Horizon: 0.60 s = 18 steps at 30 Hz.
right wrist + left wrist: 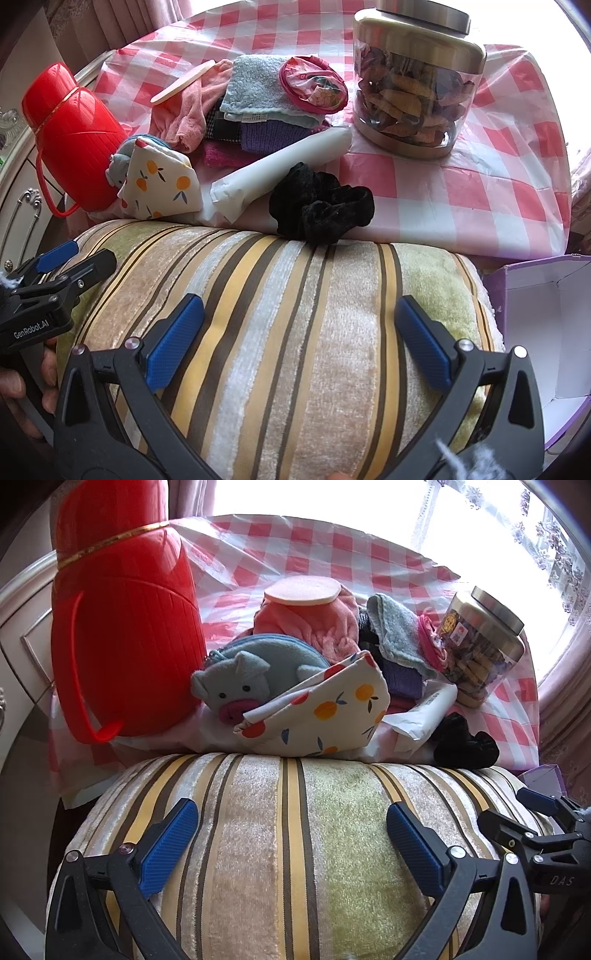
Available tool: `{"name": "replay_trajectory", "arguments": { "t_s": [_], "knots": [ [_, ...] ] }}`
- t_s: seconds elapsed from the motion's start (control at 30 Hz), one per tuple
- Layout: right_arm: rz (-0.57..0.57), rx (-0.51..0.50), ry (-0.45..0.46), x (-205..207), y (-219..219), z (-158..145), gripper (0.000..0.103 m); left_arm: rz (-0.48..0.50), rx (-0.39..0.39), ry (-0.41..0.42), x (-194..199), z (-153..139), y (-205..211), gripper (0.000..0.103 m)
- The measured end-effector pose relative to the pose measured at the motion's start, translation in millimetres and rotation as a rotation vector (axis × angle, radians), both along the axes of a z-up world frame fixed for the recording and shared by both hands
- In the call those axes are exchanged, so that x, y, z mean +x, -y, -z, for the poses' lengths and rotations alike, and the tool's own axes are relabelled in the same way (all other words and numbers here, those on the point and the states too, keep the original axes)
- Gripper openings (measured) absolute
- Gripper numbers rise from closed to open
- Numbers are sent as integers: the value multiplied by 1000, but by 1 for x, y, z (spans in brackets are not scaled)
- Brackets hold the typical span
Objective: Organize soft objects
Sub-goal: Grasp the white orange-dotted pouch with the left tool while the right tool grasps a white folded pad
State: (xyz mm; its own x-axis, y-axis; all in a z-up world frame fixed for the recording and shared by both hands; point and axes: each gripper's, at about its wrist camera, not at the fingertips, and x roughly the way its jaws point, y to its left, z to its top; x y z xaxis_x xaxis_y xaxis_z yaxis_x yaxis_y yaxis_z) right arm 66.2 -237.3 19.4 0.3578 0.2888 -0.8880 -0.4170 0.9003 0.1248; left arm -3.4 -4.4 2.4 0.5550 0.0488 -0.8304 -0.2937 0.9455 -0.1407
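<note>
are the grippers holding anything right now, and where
Nothing clamped: left gripper and right gripper both stand open over the striped cushion.

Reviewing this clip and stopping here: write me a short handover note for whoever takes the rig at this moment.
Left tool: open, jaws spread over the striped cushion, nothing held.
Right tool: open over the same cushion, nothing held.
On the checked tablecloth: pig pouch, fruit-print pouch, black scrunchie, folded cloths, all loose beside the red flask and snack jar.
Purple box sits open at the right; its visible part looks empty.
Done: nothing visibly sorted. Left: every soft item.
</note>
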Motion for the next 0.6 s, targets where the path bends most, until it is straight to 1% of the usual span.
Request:
{"name": "replay_trajectory", "arguments": {
  "t_s": [0.1, 0.17, 0.23, 0.33, 0.4, 0.47, 0.6],
  "knots": [
    [-29, 32, -41, 4, 5, -3, 103, 3, 5, 13, -3, -4, -1, 101],
    [-58, 36, -75, 8, 4, -3, 103, 12, -34, 43, -5, -11, -6, 98],
    [-63, 34, -79, 8, 3, -3, 103, 15, -42, 59, -2, -15, -10, 94],
    [-83, 41, -76, 10, 3, -6, 103, 39, -20, 92, 9, -25, -11, 94],
    [-84, 62, -91, 16, 5, -10, 103, 50, -27, 107, 18, -29, -13, 93],
    [-65, 106, -96, 26, 8, -17, 103, 52, -31, 125, 30, -36, -19, 93],
    [-49, 153, -88, 49, 4, -27, 103, 56, -23, 129, 50, -37, -25, 93]
  ]
}}
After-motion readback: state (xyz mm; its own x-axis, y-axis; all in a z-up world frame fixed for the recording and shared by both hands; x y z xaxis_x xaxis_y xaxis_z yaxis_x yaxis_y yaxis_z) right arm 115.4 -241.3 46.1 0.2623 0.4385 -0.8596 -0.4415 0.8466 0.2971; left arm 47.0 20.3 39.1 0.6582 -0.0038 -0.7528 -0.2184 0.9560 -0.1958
